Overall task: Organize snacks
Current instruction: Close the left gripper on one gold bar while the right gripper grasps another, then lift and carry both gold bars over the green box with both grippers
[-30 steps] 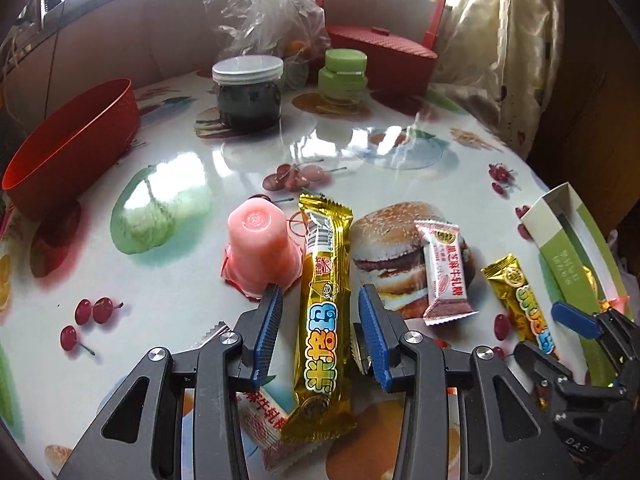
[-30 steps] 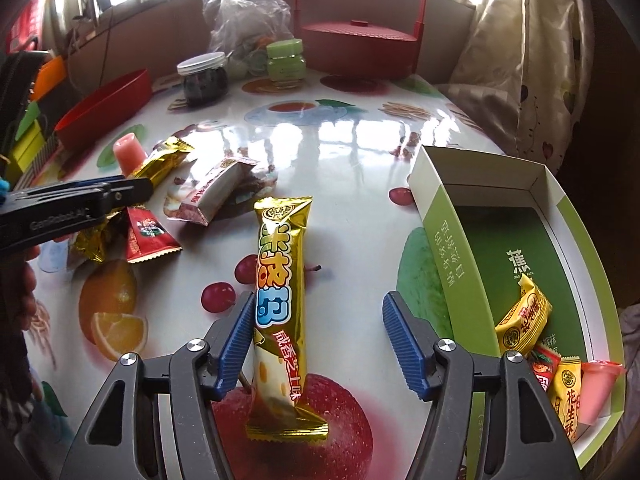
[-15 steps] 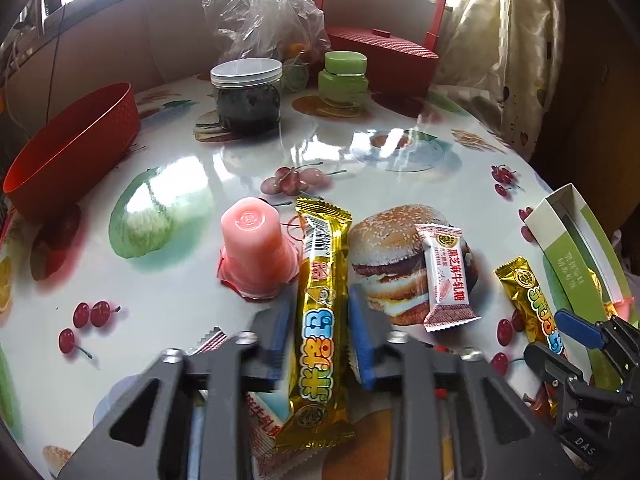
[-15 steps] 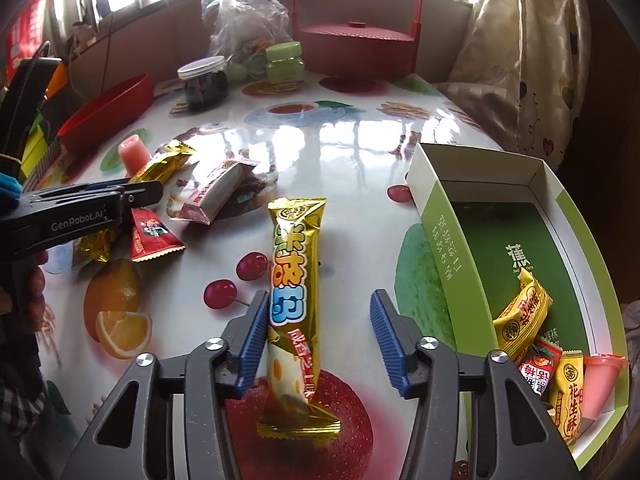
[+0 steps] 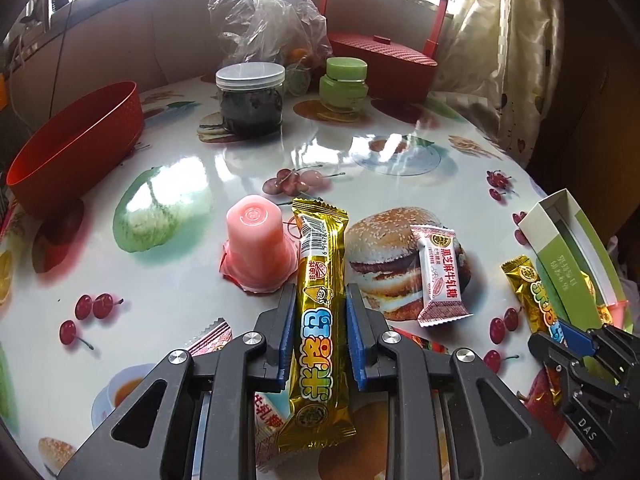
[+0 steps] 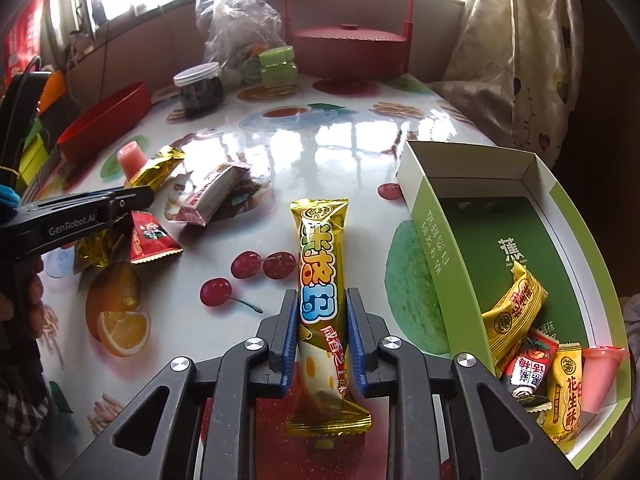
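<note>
2 gold snack bars, 1 per tongs, each gripped across its width at mid-length.

Left tongs (image 5: 318,334): closed onto a gold snack bar (image 5: 319,308), blue pads pressing both long edges; barcode end points away from the tongs, near end overlaps a pale wrapper beneath. Bar appears to lie on the worktop (image 5: 180,168), not yet lifted.
- Just ahead-left of the pads: pink jelly cup (image 5: 258,248), inverted, touching or nearly touching the bar.
- Ahead-right: white-and-red candy packet (image 5: 440,276), apart from the bar.

Right tongs (image 6: 322,334): closed onto a second gold bar (image 6: 322,276), logo end pointing away, crimped end below the pads. Whether it rests on the worktop cannot be told.
- Right of the tongs: green-and-white box (image 6: 436,232), open-topped, already holding several wrapped snacks (image 6: 516,300) and a pink cup at its near end. Judged destination, since sorted items collect there.
- Left, well apart: red packet (image 6: 150,238) and the loose pile.

Grip across the narrow width suits long, thin wrappers: foil is slippery, so a mid-length pinch should keep each bar level during carry.

Remaining, judged: both held bars, jelly cup and loose packets still outside the box.
</note>
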Available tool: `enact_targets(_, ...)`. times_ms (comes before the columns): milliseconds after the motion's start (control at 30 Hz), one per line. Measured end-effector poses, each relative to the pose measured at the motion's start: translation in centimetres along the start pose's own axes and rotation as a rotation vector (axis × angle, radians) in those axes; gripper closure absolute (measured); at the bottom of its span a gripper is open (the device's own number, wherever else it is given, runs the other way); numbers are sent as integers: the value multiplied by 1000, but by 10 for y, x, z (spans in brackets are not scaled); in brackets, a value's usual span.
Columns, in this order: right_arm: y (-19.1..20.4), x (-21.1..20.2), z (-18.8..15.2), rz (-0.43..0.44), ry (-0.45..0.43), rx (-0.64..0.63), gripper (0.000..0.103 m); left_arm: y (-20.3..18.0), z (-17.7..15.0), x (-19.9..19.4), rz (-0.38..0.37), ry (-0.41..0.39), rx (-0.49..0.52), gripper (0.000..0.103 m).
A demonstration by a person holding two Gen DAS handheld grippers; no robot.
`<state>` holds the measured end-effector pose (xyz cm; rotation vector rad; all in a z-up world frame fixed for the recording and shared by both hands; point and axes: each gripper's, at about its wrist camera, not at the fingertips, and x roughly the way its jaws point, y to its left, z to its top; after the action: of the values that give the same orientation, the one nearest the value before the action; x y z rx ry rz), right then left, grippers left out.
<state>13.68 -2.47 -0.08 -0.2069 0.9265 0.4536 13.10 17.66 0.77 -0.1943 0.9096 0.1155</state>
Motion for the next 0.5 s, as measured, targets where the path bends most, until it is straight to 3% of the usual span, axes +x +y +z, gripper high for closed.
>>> enact_targets(500, 3, -18, 1, 26, -48, 2, 82, -3, 0, -31, -7, -53, -2, 79)
